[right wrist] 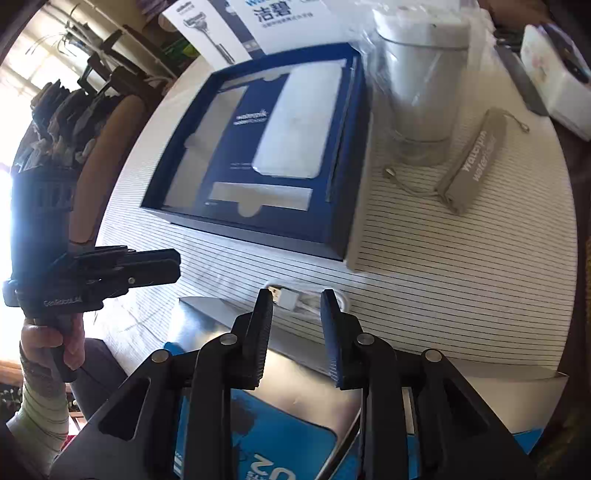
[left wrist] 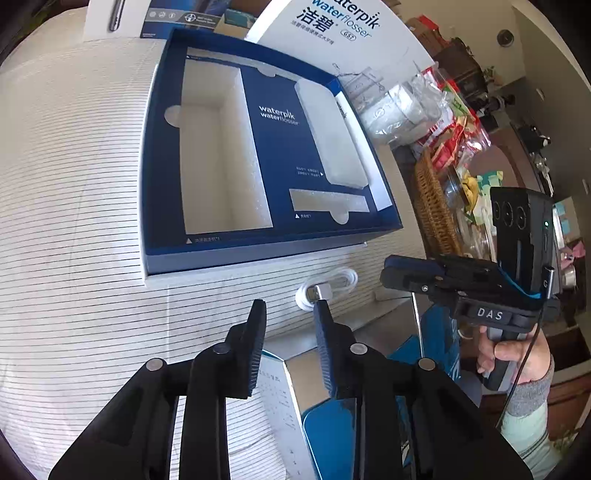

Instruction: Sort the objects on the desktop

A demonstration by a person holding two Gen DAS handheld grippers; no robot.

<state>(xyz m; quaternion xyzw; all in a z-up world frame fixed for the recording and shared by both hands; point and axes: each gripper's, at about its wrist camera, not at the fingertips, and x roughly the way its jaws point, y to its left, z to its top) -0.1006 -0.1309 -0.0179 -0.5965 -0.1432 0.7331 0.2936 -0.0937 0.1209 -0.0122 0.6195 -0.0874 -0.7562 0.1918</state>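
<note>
An open blue Waterpik box [left wrist: 280, 147] with white foam compartments lies on the striped cloth; it also shows in the right wrist view [right wrist: 258, 155]. A coiled white USB cable [left wrist: 328, 288] lies just in front of the box, also in the right wrist view [right wrist: 295, 297]. My left gripper [left wrist: 290, 312] is open and empty, just short of the cable. My right gripper [right wrist: 295, 301] is open and empty, its tips over the cable. A grey Waterpik pouch [right wrist: 472, 162] and a bagged white flosser unit [right wrist: 417, 81] lie right of the box.
A blue and white box [right wrist: 277, 424] sits under both grippers at the table's near edge. A wicker basket [left wrist: 432, 199] with snack bags stands at the right. The Waterpik lid [left wrist: 332, 26] leans behind the box. The other gripper [left wrist: 461, 284] hovers at right.
</note>
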